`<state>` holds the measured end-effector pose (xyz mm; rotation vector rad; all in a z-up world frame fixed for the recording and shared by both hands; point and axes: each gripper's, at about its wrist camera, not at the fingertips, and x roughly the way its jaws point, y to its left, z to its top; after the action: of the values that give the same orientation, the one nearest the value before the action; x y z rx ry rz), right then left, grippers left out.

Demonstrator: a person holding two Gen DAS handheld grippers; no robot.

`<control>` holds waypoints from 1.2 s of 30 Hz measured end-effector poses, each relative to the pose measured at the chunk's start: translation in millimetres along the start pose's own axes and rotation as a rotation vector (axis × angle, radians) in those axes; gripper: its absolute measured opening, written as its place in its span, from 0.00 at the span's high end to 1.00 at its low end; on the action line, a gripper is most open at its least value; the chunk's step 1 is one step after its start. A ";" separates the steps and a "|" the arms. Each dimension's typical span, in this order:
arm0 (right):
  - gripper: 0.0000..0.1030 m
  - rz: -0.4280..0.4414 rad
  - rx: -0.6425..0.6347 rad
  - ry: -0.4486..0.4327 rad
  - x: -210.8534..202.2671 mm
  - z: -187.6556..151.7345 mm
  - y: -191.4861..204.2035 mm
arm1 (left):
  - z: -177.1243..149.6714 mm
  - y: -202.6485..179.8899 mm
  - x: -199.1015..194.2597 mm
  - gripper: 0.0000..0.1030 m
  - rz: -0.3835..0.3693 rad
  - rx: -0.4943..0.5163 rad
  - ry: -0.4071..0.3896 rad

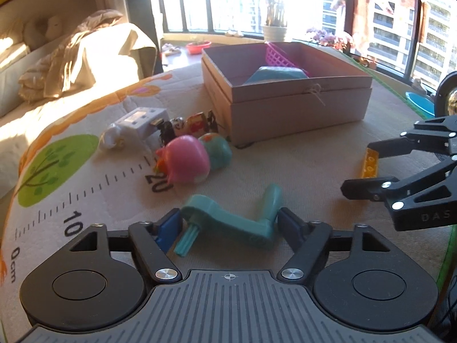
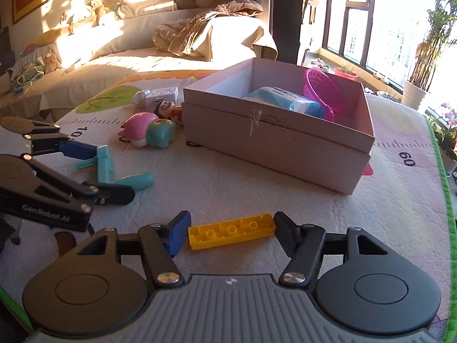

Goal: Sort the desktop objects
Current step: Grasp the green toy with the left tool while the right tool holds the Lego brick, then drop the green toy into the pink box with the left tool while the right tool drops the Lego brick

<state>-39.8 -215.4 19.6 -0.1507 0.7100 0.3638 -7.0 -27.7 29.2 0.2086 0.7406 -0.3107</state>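
Grab stage on both sides: left gripper (image 1: 230,223) straddling the teal handle (image 1: 231,221) lengthwise, right gripper (image 2: 231,233) straddling the yellow brick (image 2: 231,230) end to end, both toys flat on the mat (image 2: 257,197) near the cardboard box (image 2: 274,137). Pads look right up against the ends, but can't tell if really clamped or just touching. Best to squeeze square on the ends, lift straight up, clear the box wall, then drop in beside the pink basket (image 2: 322,94).
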 end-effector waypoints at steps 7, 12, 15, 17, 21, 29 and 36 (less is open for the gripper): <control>0.38 0.014 0.077 -0.082 -34.7 14.5 -31.8 | 18.0 -17.8 -14.4 0.28 -0.044 0.102 -0.056; 0.38 -0.078 0.094 -0.212 -57.4 43.2 -58.6 | 82.3 -24.8 -26.9 0.28 -0.016 0.174 -0.258; 0.38 -0.131 0.080 -0.257 -57.4 60.4 -68.2 | 119.1 -31.7 -4.7 0.27 -0.004 0.209 -0.334; 0.38 -0.141 0.085 -0.257 -50.3 68.6 -72.3 | 142.1 -34.0 23.1 0.27 0.001 0.206 -0.355; 0.38 -0.153 0.075 -0.233 -29.3 78.2 -72.1 | 175.2 -24.3 77.7 0.27 -0.036 0.145 -0.305; 0.36 -0.139 0.048 -0.177 18.9 84.3 -72.4 | 131.1 12.7 32.3 0.05 -0.076 0.036 -0.296; 0.32 -0.112 0.048 -0.195 9.9 70.1 -54.0 | 53.9 20.4 10.5 0.03 0.058 0.040 -0.162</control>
<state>30.1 -244.7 66.3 -0.1075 0.5147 0.2502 41.3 -26.7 62.4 0.2397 0.5679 -0.2841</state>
